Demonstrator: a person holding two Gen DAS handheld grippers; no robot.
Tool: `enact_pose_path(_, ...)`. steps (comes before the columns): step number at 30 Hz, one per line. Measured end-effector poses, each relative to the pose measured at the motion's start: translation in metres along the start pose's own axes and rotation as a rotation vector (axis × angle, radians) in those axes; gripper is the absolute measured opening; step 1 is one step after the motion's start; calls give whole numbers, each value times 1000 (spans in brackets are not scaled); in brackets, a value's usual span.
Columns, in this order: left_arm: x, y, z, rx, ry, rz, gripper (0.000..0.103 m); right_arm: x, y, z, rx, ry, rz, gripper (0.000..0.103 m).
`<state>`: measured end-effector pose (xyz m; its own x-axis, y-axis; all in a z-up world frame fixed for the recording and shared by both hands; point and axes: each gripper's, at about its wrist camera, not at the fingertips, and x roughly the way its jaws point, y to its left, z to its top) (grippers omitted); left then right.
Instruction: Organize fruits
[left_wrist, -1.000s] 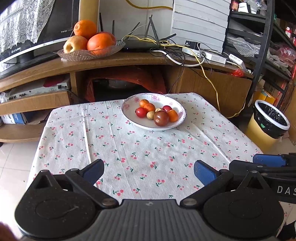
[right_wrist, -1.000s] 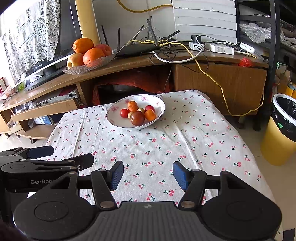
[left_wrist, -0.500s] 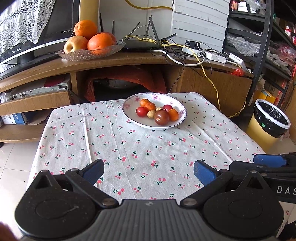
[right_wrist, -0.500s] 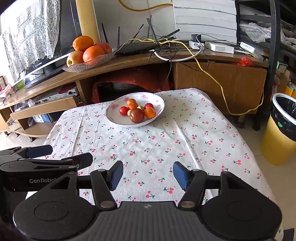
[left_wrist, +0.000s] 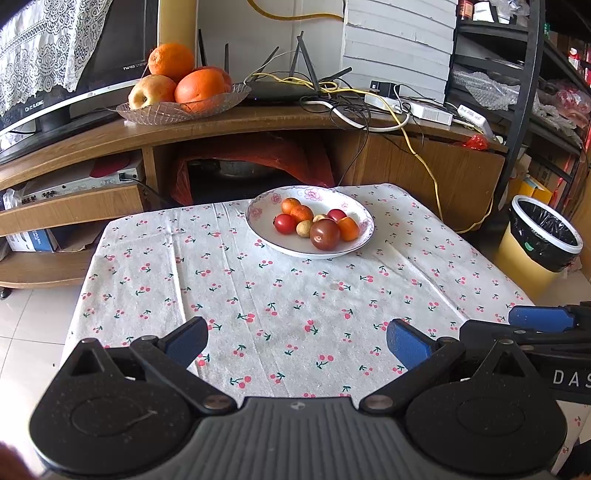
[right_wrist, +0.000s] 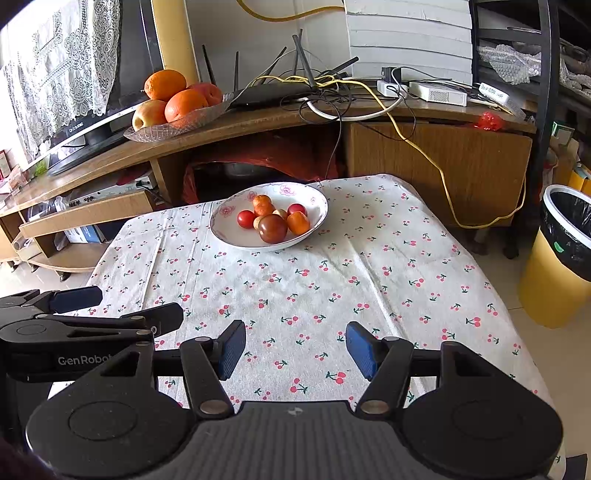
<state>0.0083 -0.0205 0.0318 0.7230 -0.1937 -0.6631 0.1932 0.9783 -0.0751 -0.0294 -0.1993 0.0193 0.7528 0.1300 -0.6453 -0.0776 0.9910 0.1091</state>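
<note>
A white floral bowl (left_wrist: 354, 210) (right_wrist: 317, 206) sits at the far middle of the cherry-print tablecloth (left_wrist: 280, 295) (right_wrist: 314, 288). It holds several small fruits: a dark tomato (left_wrist: 324, 234) (right_wrist: 272, 229), a red tomato (left_wrist: 284, 223) (right_wrist: 246, 219), small oranges and a pale round fruit. My left gripper (left_wrist: 297, 343) is open and empty above the near table edge. My right gripper (right_wrist: 295, 349) is open and empty, beside it on the right. Each gripper shows at the edge of the other's view.
A glass dish (left_wrist: 184, 109) (right_wrist: 177, 125) with oranges and an apple stands on the wooden TV stand (left_wrist: 258, 122) behind the table, beside a router and tangled cables (left_wrist: 332, 96). A yellow bin (left_wrist: 535, 251) (right_wrist: 561, 258) stands on the floor at right.
Both grippers have drifted slightly back and up; the bowl sits a little farther off in the views. Both jaws stay open as before.
</note>
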Motion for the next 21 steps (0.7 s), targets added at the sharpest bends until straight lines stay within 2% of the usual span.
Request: enact_pose_path(21,0,0,-1,-2,16,3,103,1,0,-1,-3,4,-3,59)
